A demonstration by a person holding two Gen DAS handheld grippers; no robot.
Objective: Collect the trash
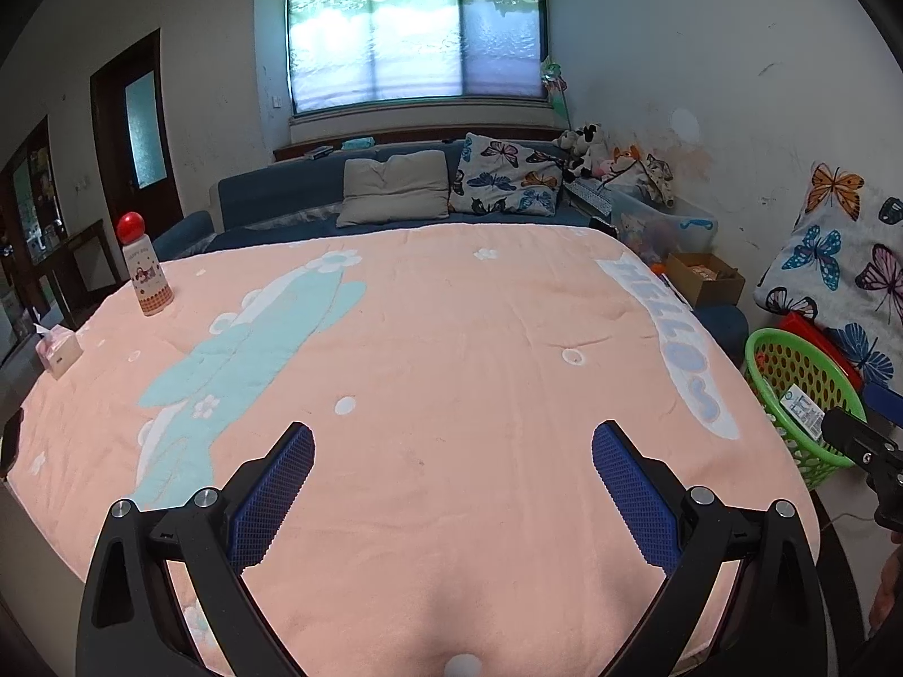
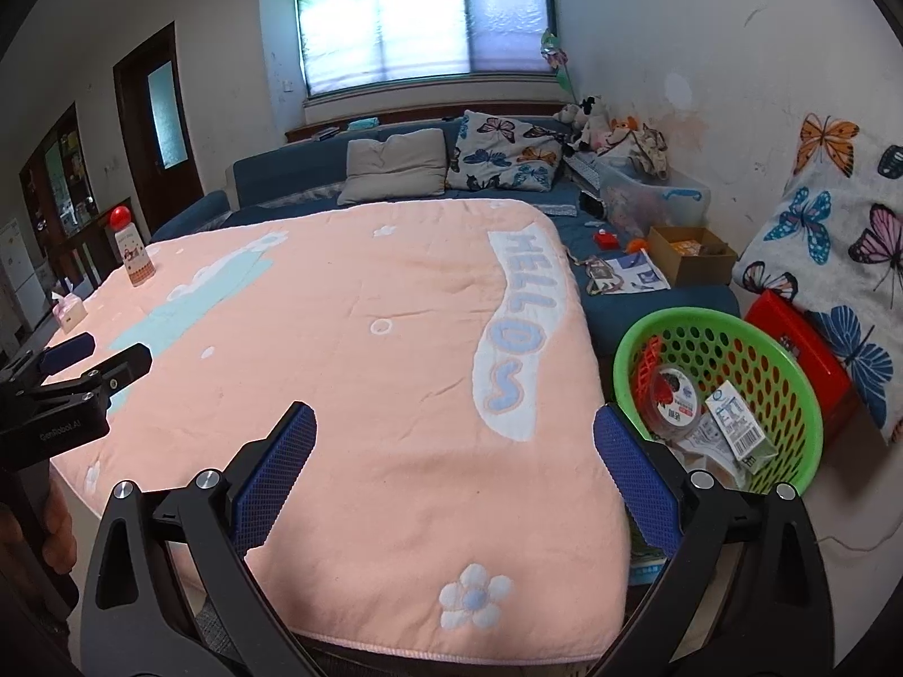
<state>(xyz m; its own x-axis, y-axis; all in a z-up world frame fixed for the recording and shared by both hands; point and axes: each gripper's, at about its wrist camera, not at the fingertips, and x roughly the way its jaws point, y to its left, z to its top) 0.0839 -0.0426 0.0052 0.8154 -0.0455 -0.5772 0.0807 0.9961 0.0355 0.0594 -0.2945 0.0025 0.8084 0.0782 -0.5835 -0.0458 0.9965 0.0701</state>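
Observation:
A green perforated basket [image 2: 801,395] stands to the right of the pink blanket-covered table [image 2: 367,338]. It holds trash: a round lidded cup [image 2: 674,398], a white labelled packet [image 2: 736,423] and an orange plastic piece [image 2: 646,375]. The basket also shows in the left wrist view [image 1: 790,378]. My left gripper [image 1: 451,445] is open and empty over the table's near part. My right gripper [image 2: 454,431] is open and empty over the table's right front, its right finger close to the basket rim. The left gripper shows in the right wrist view [image 2: 96,358].
A red-capped bottle [image 1: 144,271] and a pink tissue box [image 1: 56,350] stand at the table's left edge. A blue sofa [image 2: 395,192] with cushions lies behind. A cardboard box [image 2: 691,254], a red box [image 2: 801,344] and papers [image 2: 626,273] lie on the right.

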